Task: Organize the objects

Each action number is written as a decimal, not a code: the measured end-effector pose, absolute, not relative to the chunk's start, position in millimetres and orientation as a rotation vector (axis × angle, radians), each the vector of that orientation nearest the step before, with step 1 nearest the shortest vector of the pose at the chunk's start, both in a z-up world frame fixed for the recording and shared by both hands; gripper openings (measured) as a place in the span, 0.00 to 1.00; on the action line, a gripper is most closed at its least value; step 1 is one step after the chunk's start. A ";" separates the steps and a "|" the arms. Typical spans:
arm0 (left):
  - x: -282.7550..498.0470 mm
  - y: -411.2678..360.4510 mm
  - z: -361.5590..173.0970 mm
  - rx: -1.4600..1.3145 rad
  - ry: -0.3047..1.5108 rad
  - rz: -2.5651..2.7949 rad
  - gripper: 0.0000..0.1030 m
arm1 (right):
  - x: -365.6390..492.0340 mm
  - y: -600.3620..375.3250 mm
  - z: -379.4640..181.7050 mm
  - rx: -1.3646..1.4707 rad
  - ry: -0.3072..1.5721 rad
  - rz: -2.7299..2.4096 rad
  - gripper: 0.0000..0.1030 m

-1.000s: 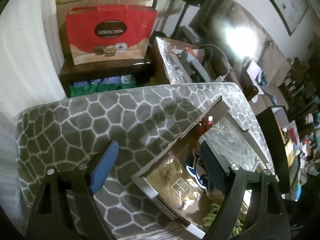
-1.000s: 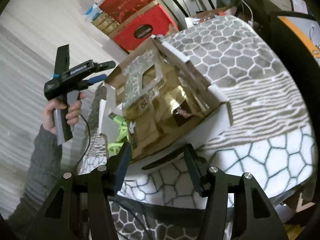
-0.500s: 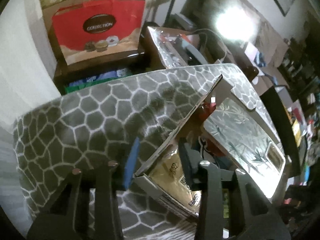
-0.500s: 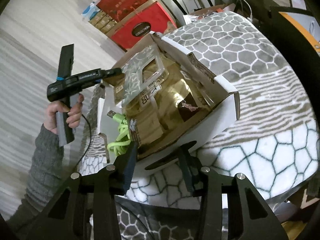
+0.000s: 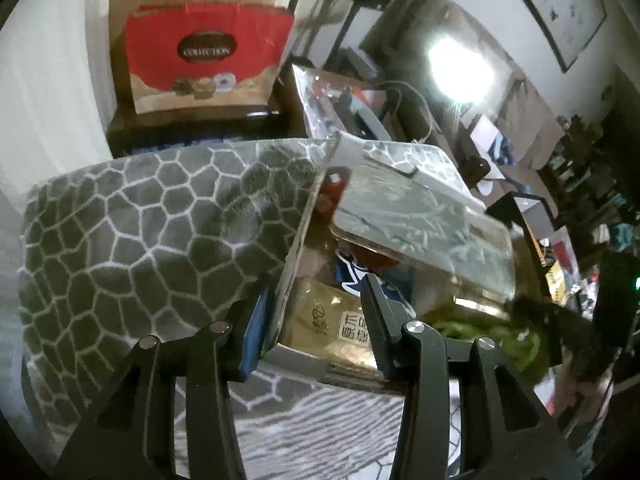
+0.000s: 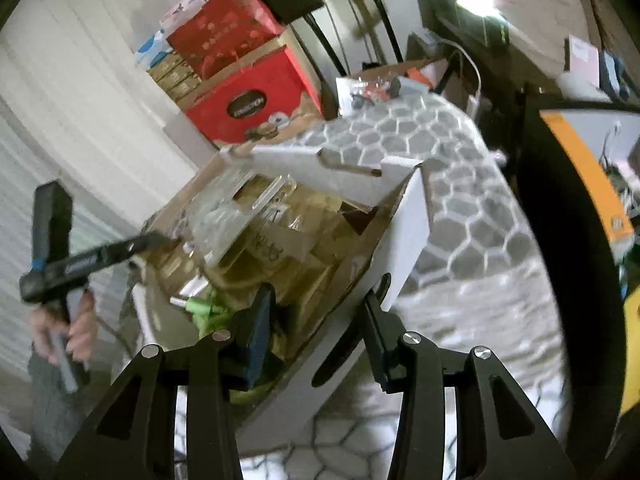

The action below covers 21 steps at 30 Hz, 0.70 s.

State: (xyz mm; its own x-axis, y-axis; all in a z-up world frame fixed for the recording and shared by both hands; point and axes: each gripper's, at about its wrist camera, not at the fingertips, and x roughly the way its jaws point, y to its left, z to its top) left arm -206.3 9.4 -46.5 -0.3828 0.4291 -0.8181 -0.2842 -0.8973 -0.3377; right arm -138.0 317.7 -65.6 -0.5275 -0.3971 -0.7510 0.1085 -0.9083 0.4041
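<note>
Mid-lift, apparently: white cardboard box point(image 6: 404, 240) on the grey honeycomb blanket point(image 5: 140, 220), open top upward and tipped a little, crammed with gold packets point(image 5: 320, 320), a clear plastic package point(image 5: 420, 232) and a green cable point(image 6: 208, 308). Long axis, judged from the left wrist view, running from the blanket's near edge toward its far edge, where a red gift bag point(image 5: 204, 52) stands just beyond.

Left gripper point(image 5: 316, 286) astride the box's tall side flap, blue pad against the outer face, other finger inside with a gap showing; jaws opening, at a middling width. Right gripper point(image 6: 316, 294) astride the near white wall above its handle slot, jaws likewise middling; impossible to tell whether both pads press on the card.

Best done, probably, by closing both sets of jaws firmly on card before moving further, gripping low on the walls rather than on loose flaps, raising both ends together and keeping the top level. Risks: a bending flap, contents sliding toward the blanket's near edge.
</note>
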 end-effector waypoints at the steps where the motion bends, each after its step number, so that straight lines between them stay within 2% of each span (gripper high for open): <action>1: -202.1 9.3 -44.2 -1.414 -0.197 2.311 0.39 | -141.3 317.8 -63.2 1.320 -0.436 -2.482 0.43; 9: -156.1 -9.5 -35.5 -1.344 -0.321 2.474 0.39 | -160.0 304.3 -56.3 1.236 -0.305 -2.411 0.43; 21: -118.4 -23.1 -62.3 -1.335 -0.402 2.568 0.38 | -175.2 298.2 -92.6 1.154 -0.291 -2.315 0.43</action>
